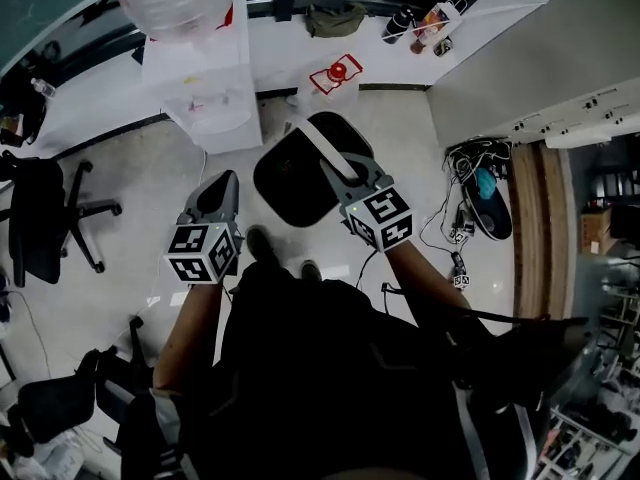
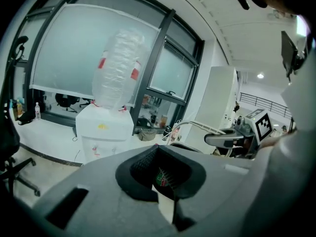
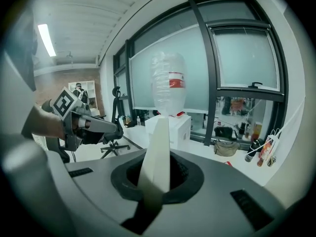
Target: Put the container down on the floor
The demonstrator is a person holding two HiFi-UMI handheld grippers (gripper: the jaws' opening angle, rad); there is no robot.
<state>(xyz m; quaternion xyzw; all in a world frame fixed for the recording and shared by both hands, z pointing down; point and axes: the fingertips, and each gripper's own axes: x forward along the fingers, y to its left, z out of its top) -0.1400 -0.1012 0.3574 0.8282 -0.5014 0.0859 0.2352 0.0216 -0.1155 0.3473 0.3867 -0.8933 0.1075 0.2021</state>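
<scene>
In the head view a black round container (image 1: 290,178) hangs above the pale floor, seen from straight over it. Its white handle (image 1: 328,151) arcs over the top. My right gripper (image 1: 345,168) is shut on that handle; in the right gripper view the white handle (image 3: 159,152) rises as a strip from between the jaws. My left gripper (image 1: 227,180) is held to the left of the container, apart from it, with its jaws together and nothing in them. The left gripper view shows the right gripper (image 2: 232,139) and the handle (image 2: 195,126) at the right.
A white water dispenser (image 1: 205,98) with an upturned bottle stands on the floor ahead. A black office chair (image 1: 45,218) is at the left. Tangled cables and a shoe (image 1: 480,198) lie at the right by a wall. A red object (image 1: 337,71) lies near the window.
</scene>
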